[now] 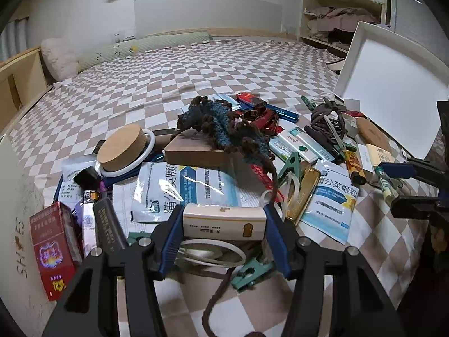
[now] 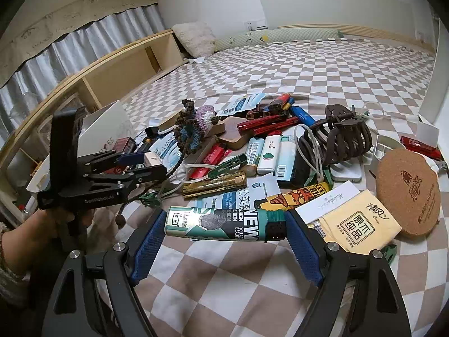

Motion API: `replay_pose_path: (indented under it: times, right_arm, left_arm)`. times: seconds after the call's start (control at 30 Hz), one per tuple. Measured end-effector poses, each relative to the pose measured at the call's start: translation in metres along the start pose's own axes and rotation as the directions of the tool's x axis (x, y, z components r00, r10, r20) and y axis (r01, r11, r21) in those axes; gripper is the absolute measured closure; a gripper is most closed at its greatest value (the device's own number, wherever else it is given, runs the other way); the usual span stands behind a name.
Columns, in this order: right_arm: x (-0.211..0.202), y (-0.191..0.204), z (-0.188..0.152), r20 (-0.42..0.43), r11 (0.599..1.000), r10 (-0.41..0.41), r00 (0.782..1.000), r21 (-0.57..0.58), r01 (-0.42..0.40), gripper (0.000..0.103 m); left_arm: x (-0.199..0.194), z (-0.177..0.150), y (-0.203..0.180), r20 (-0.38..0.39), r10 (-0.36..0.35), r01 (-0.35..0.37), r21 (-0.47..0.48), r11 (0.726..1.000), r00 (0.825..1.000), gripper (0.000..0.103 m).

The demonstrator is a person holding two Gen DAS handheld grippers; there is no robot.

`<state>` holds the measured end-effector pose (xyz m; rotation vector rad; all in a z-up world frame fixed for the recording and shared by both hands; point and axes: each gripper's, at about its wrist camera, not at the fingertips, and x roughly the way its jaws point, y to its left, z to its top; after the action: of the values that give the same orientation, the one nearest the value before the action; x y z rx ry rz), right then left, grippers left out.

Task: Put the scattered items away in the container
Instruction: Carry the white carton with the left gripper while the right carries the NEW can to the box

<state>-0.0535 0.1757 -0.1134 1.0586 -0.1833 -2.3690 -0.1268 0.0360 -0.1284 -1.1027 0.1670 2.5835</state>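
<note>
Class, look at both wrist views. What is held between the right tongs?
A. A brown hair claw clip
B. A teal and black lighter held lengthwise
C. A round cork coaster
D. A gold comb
B: in the right wrist view the teal and black lighter spans the gap of the right tongs, its ends against the blue pads.

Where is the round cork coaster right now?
In the right wrist view the cork coaster lies flat on the checkered bedspread at the right, its edge overlapping the yellow tissue pack.
</note>
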Motion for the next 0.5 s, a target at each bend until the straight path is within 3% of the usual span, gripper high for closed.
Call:
replay_pose_path:
  times: [0.17, 0.5]
  right_arm:
    - [-0.001, -0.001, -0.005, 0.001, 0.995, 0.044, 0.999, 0.091, -0.044, 0.019]
    - [0.000, 0.014, -0.015, -0.007, 0.996, -0.033, 0.999, 0.088, 0.034, 0.019]
  left_arm:
    - [-0.009, -0.006, 0.002, 0.004, -0.002, 0.002, -0.033, 0.999, 1.000, 0.047]
    - [-0.038, -0.014, -0.003, 0.041, 0.017, -0.014, -0.071, 0.997, 0.999, 0.047]
